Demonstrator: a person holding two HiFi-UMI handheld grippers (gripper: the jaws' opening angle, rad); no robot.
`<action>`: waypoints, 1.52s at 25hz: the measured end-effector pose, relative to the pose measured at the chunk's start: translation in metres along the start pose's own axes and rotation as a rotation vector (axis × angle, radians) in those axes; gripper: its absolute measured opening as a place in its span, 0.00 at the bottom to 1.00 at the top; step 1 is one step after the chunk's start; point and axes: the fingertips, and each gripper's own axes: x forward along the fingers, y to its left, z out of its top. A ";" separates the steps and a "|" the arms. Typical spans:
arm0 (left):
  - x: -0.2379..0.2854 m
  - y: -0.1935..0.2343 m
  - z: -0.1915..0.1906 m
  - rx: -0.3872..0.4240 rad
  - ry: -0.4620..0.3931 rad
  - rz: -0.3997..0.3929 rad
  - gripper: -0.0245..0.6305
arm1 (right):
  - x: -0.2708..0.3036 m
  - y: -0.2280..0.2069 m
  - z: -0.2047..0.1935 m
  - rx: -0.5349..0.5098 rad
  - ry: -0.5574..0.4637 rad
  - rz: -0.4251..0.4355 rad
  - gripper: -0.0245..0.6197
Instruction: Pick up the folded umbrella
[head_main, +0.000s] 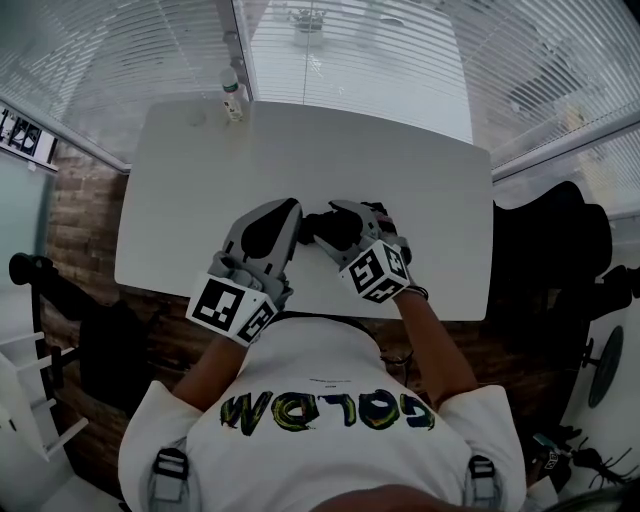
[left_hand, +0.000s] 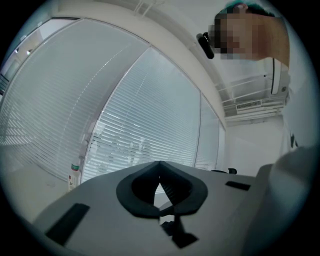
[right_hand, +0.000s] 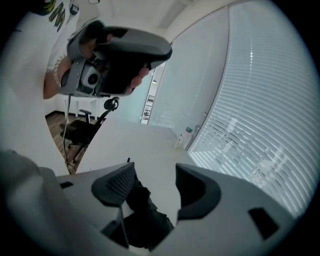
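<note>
While no grip has been made yet, the approach looks all but finished: one tool is already set around the folded umbrella (right_hand: 142, 210), and what seems left is the closing and the lift.

At the far left corner of the white counter (head_main: 400, 150) stands a small bottle (head_main: 232, 100), well apart from the work. Nearer the person, the left tool (left_hand: 159, 165) is held about level over the near part of the counter. Its jaws are pressed together at the tips with nothing between them, so it appears to have no share in this step.

Just right of it lies the umbrella, a black, bunched bundle resting on the counter close to the near edge. The right tool (right_hand: 152, 177) tilts down over it with its jaws spread. The umbrella sits low in the gap, close against the jaw on the left of the right gripper view. I cannot tell whether it touches that pad. Bare counter shows between the bundle and the other jaw.

The next move, as I judge it, calls for a small shift to centre the bundle. The right tool then needs to sink a little so the pads meet the firm core instead of loose cloth. After that comes a steady close and a straight lift.
</note>
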 end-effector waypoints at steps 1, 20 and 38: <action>-0.001 0.001 0.000 0.000 -0.001 0.003 0.05 | 0.007 0.004 -0.005 -0.022 0.023 0.020 0.46; -0.014 0.019 0.003 0.002 -0.005 0.043 0.05 | 0.104 0.062 -0.101 -0.290 0.420 0.364 0.60; -0.019 0.020 0.002 0.000 -0.005 0.055 0.05 | 0.121 0.078 -0.138 -0.365 0.518 0.556 0.50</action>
